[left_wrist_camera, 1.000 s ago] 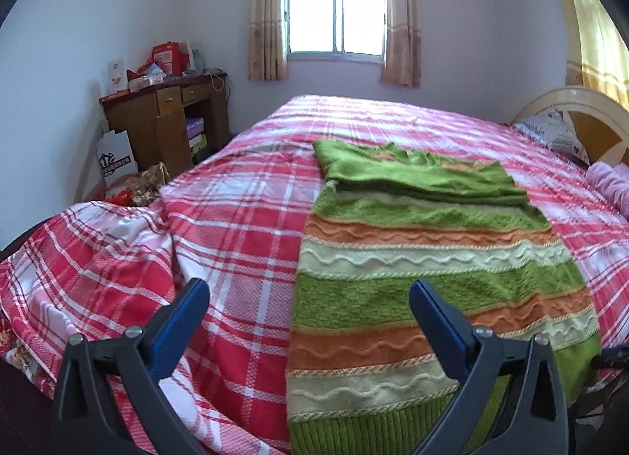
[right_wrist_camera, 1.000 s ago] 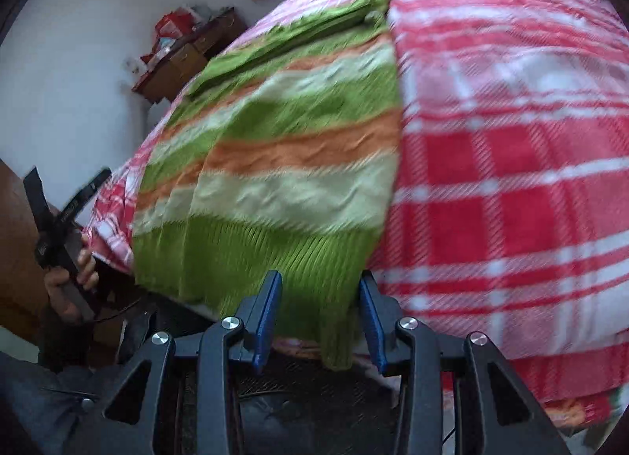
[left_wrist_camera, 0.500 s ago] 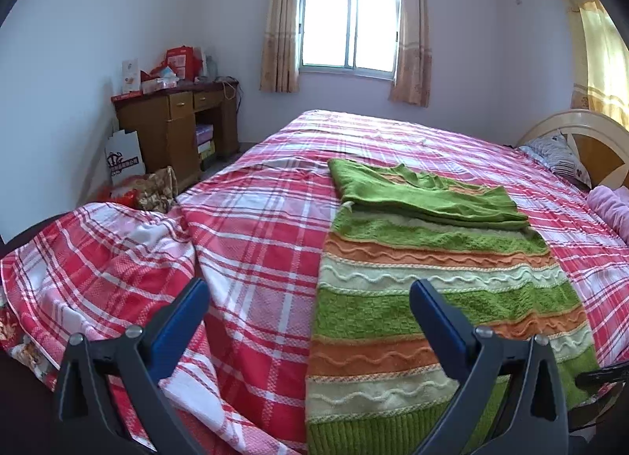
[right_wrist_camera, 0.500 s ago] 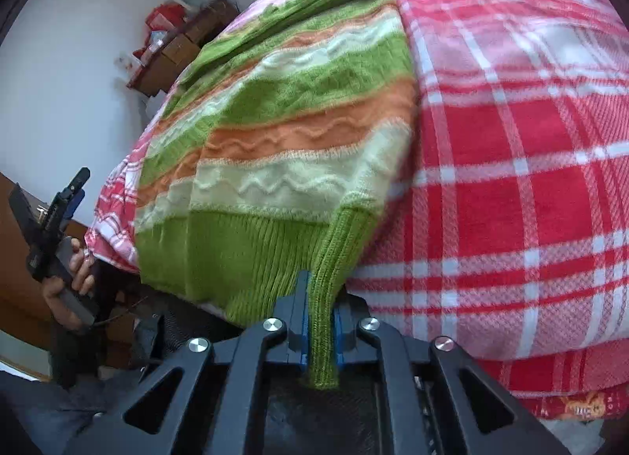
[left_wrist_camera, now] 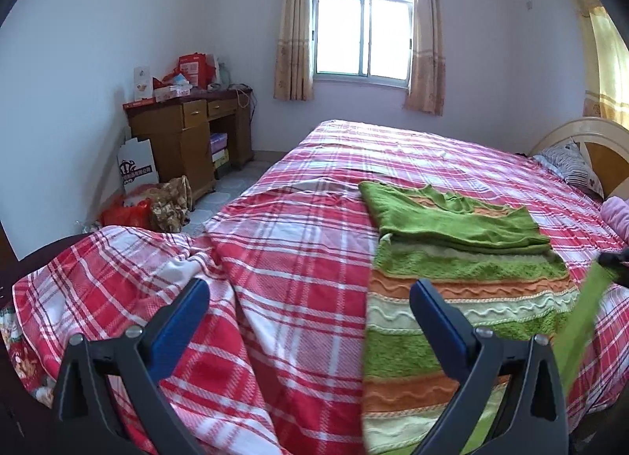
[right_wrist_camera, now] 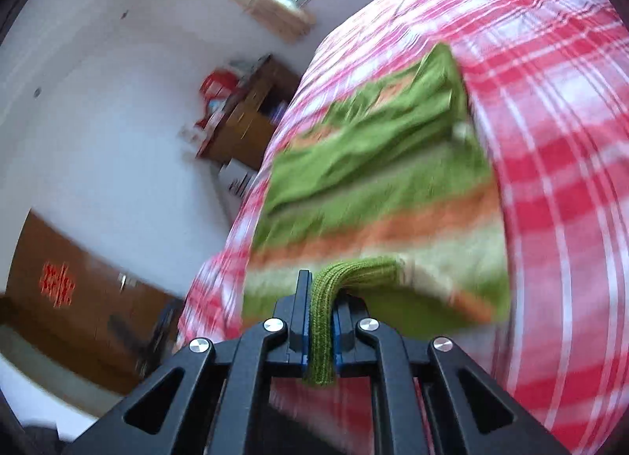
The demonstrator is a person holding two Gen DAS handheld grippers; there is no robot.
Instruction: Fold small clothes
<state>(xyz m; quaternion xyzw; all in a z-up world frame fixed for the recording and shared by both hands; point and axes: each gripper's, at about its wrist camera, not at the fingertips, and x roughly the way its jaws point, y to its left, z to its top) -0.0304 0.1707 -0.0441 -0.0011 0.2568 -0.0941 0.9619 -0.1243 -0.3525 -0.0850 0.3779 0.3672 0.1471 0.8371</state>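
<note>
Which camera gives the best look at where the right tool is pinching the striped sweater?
The right wrist view: the right tool is shut on the green ribbed hem of the striped sweater, close up. The left wrist view shows most of the sweater on the bed, with only a blurred lifted green edge at right.

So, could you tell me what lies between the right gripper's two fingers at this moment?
In the right wrist view, the right gripper is shut on the ribbed green hem of the striped sweater; nothing else is between the pads.

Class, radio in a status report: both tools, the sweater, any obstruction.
Right tool shut on sweater hem, corner lifted off bed. Left tool open, empty, above bedspread. Sleeves folded across the chest. Nothing blocking.
</note>
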